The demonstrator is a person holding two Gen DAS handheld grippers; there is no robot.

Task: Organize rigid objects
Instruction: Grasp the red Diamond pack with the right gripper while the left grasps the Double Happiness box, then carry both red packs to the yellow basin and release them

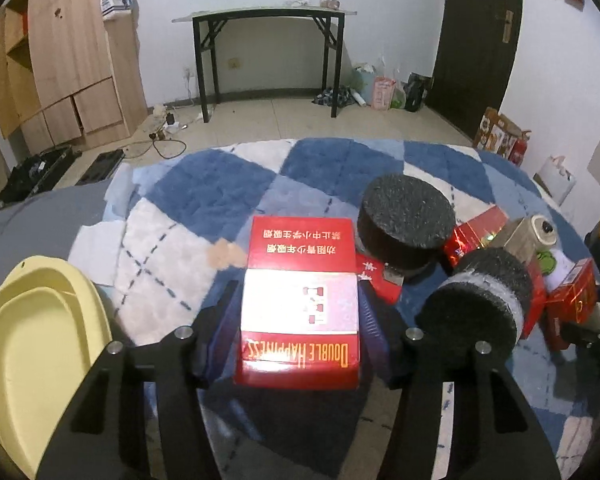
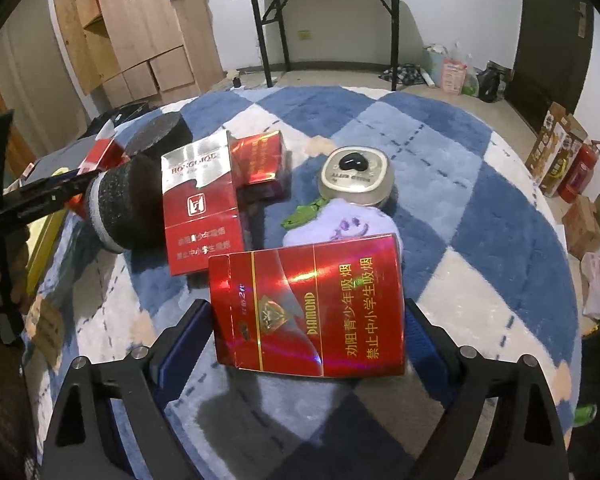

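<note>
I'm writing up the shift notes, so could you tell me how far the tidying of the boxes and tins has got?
Done: nothing visibly sorted; the yellow tray looks empty. In hand: the left gripper is clamped on the Double Happiness box, and the right gripper straddles the Diamond box, contact unclear. Left: two black foam discs, other red boxes and a metal tin on the rug.

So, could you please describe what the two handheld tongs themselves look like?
Both the left tongs and the right tongs look alike: matte black angular linkage arms with triangular cut-outs, round silver bolt heads at the joints, and flat dark-blue ribbed pads lining the fingers. No cables, markings or sleeves show.
</note>
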